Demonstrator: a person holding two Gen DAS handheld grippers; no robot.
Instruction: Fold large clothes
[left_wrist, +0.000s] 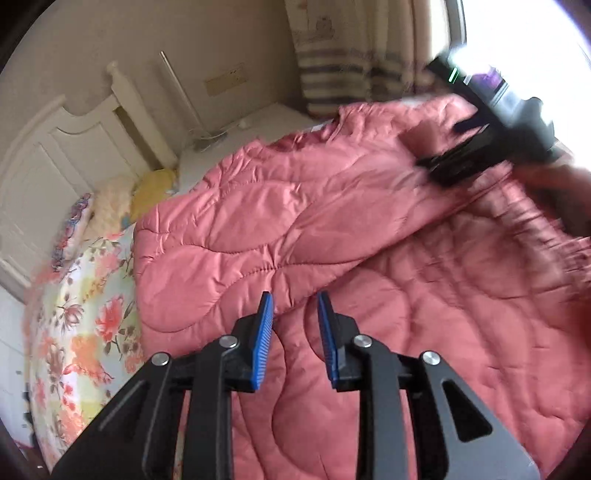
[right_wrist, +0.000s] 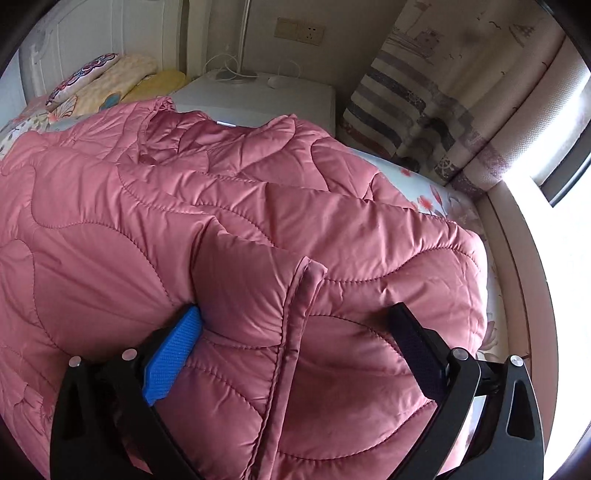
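Observation:
A large pink quilted coat (left_wrist: 295, 229) lies spread on the bed, one side folded over the rest. My left gripper (left_wrist: 295, 306) hovers just above it, jaws a little apart and empty. In the right wrist view the coat (right_wrist: 221, 221) fills the frame. My right gripper (right_wrist: 295, 314) is wide open, and a thick folded part of the coat with a piped edge (right_wrist: 295, 314) sits between its fingers. The right gripper also shows blurred in the left wrist view (left_wrist: 461, 162), at the coat's far right.
The floral bedsheet (left_wrist: 74, 332) shows at the left. Folded blankets and pillows (left_wrist: 122, 199) lie by the white headboard (left_wrist: 55, 155). A white bedside cabinet (right_wrist: 258, 99) with cables stands behind the coat. Striped curtains (right_wrist: 443, 110) and a bright window are at the right.

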